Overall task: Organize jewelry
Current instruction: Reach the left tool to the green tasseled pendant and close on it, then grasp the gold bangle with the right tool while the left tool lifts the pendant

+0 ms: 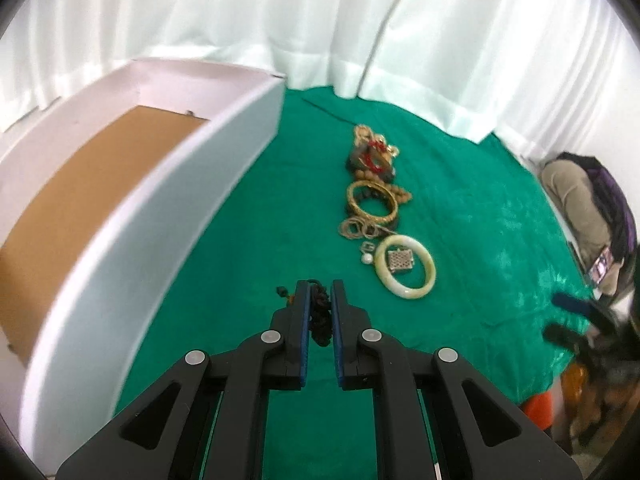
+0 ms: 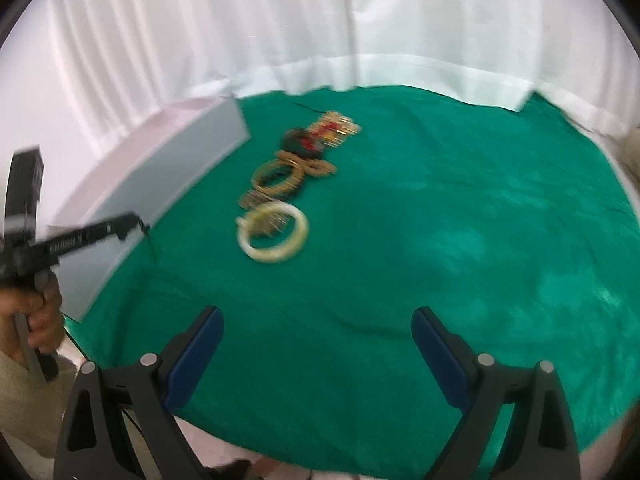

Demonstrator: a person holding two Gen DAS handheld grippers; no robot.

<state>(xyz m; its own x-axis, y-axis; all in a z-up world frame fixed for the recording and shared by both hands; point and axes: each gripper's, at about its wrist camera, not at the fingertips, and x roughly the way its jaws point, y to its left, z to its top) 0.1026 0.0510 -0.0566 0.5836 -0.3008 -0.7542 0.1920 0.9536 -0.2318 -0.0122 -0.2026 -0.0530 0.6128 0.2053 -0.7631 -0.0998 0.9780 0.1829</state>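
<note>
My left gripper point(image 1: 320, 292) is shut on a dark beaded string point(image 1: 321, 322) and holds it above the green cloth point(image 1: 460, 240), next to the white box point(image 1: 140, 220). A row of jewelry lies on the cloth: a pale jade bangle point(image 1: 405, 268) with a silver pendant point(image 1: 400, 260) inside it, a gold bangle point(image 1: 373, 204), and a heap of red and gold pieces point(image 1: 374, 154). My right gripper point(image 2: 318, 324) is open and empty above the cloth's near edge. The left gripper point(image 2: 132, 224) shows by the box point(image 2: 160, 184), and the jade bangle point(image 2: 274, 236) lies ahead.
The white box has a brown cardboard floor point(image 1: 88, 204) and stands along the cloth's left side. A white curtain point(image 1: 320, 20) hangs behind the table. A seated person point(image 1: 588, 208) is at the far right.
</note>
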